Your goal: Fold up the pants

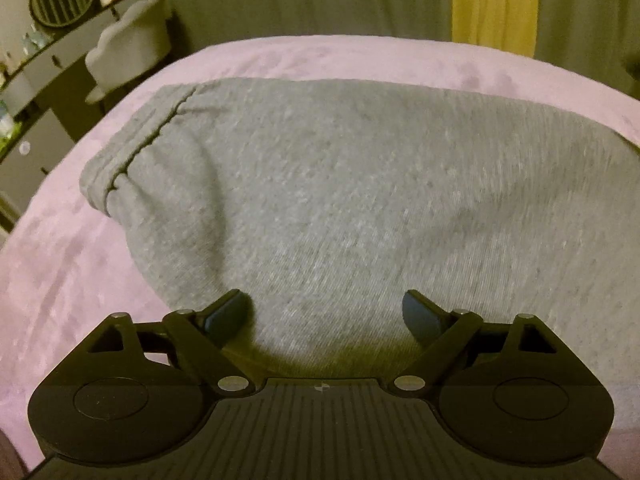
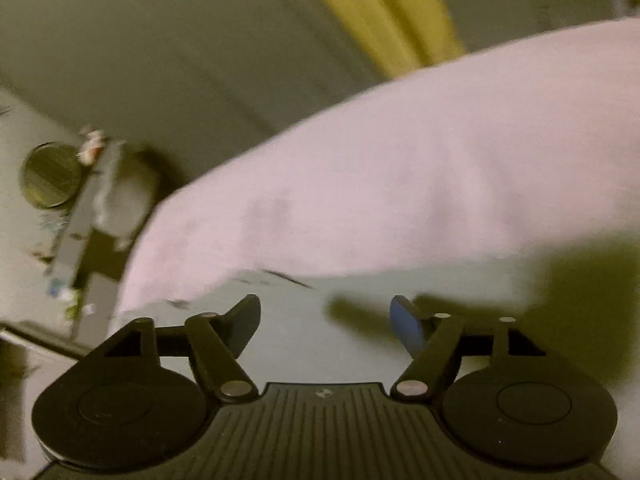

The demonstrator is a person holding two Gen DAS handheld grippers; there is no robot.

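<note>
left gripper (image 1: 324,312) gapes over grey pants (image 1: 360,184) on pink blanket (image 1: 60,264).

The left black two-finger claw (image 1: 322,314) points steeply downward, its jaws spread wide with nothing gripped between them. Its blue-padded fingertips (image 1: 226,312) stand well apart, angled outward. The right black two-finger claw (image 2: 324,320) tilts downward at a shallower angle and is rolled to one side; its jaws also stand wide with nothing between them, and the view is motion-blurred.
</note>
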